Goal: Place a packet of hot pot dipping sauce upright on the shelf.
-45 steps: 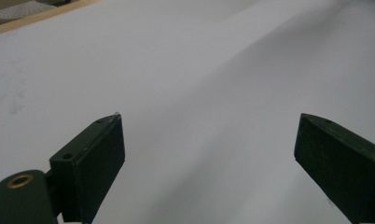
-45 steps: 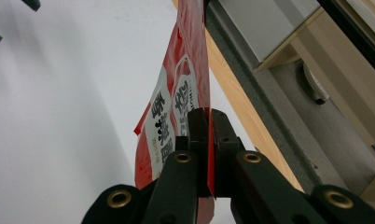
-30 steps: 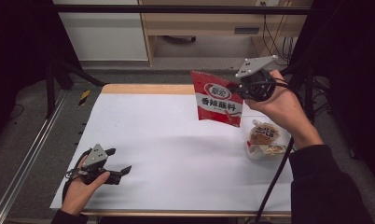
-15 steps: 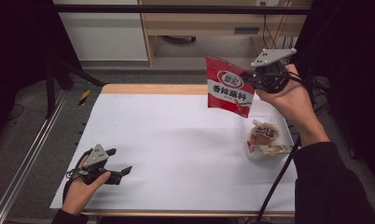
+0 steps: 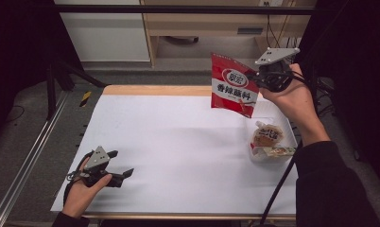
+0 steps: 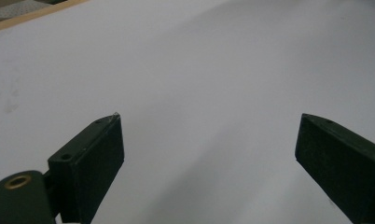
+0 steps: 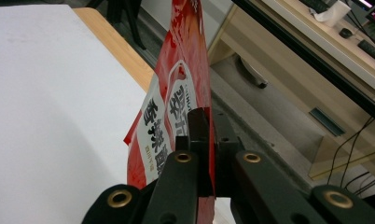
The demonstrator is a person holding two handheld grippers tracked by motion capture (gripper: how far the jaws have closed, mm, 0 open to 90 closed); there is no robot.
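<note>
A red and white snack bag [image 5: 233, 85] hangs in the air over the table's far right part, pinched at its edge by my right gripper [image 5: 259, 81]. In the right gripper view the two black jaws press flat on the red bag [image 7: 174, 98], which runs edge-on up the picture; my right gripper [image 7: 208, 116] is shut on it. My left gripper [image 5: 122, 165] rests low at the near left of the white table [image 5: 178, 142], held in a hand. Its jaws stand wide apart over bare white surface, my left gripper [image 6: 209, 140] open with nothing between them.
A small clear tub [image 5: 268, 142] with wrapped snacks sits at the right side of the table. A wooden strip [image 5: 155, 90] borders the far edge, with shelving [image 5: 202, 28] beyond. A black pole [image 5: 278, 189] leans across the near right corner.
The right hand has carried the red bag to the right and a little higher, and the bag now hangs more upright. The left gripper has stayed where it was.
</note>
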